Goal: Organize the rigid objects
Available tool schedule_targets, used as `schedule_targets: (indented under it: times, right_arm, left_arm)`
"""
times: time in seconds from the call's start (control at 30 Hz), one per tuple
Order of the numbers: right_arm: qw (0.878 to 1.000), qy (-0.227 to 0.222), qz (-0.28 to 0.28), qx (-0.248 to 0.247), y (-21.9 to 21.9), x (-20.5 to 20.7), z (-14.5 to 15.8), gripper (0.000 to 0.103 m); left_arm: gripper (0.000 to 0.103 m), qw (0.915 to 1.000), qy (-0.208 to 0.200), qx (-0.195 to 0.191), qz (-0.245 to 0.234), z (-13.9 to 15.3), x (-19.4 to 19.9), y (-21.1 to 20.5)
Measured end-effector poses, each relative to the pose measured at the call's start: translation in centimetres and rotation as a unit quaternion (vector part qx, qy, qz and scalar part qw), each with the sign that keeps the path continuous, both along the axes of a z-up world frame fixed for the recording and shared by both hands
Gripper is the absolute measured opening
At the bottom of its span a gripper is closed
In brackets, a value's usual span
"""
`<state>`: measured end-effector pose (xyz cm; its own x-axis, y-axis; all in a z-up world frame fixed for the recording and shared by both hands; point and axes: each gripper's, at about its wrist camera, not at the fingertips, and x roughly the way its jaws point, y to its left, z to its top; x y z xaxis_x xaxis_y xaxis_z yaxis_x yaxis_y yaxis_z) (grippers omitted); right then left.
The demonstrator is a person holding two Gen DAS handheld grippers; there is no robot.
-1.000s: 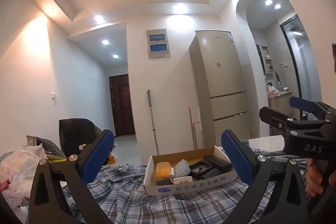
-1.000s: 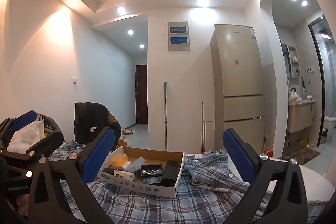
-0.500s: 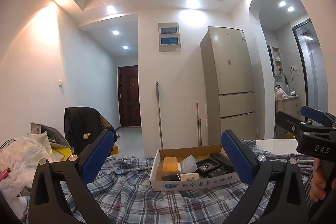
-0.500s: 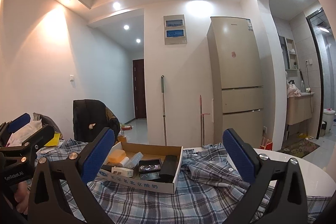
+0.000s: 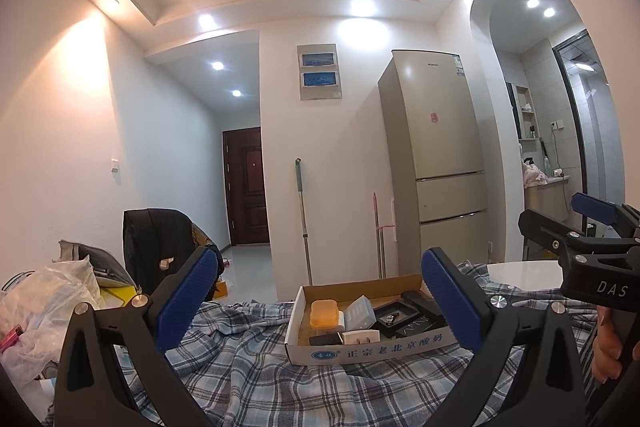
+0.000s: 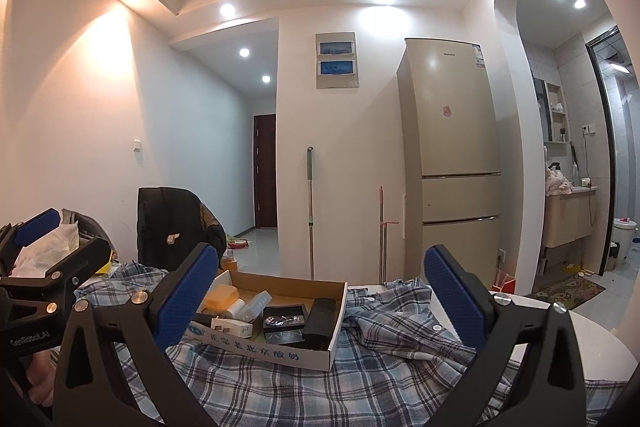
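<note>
While both blue-padded grippers, left (image 5: 318,301) and right (image 6: 320,301), hung spread wide with nothing in them, the shallow white cardboard box (image 5: 372,347) of small items sat on the blue plaid cloth (image 5: 260,375).

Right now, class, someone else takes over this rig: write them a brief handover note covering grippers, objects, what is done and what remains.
Left gripper: open, empty, held above the plaid cloth.
Right gripper: open, empty, alongside it.
Cardboard box sits on the cloth, straight ahead of both. Inside: orange case, white charger, black case and other small items.
Done: nothing gripped yet.
Left: probably reach in, then sort the items.
</note>
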<state>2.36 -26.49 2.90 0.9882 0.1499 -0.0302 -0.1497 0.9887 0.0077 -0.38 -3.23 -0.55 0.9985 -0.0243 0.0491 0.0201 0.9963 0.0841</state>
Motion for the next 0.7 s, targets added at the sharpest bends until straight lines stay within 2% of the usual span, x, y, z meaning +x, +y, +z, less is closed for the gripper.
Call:
schedule_targets:
  times: [0.7]
  right_arm:
    - [1.000, 0.004, -0.003, -0.007, 0.37, 0.20, -0.01, 0.103]
  left_arm:
    - [0.103, 1.0000, 0.000, 0.002, -0.001, 0.01, -0.01, -0.03]
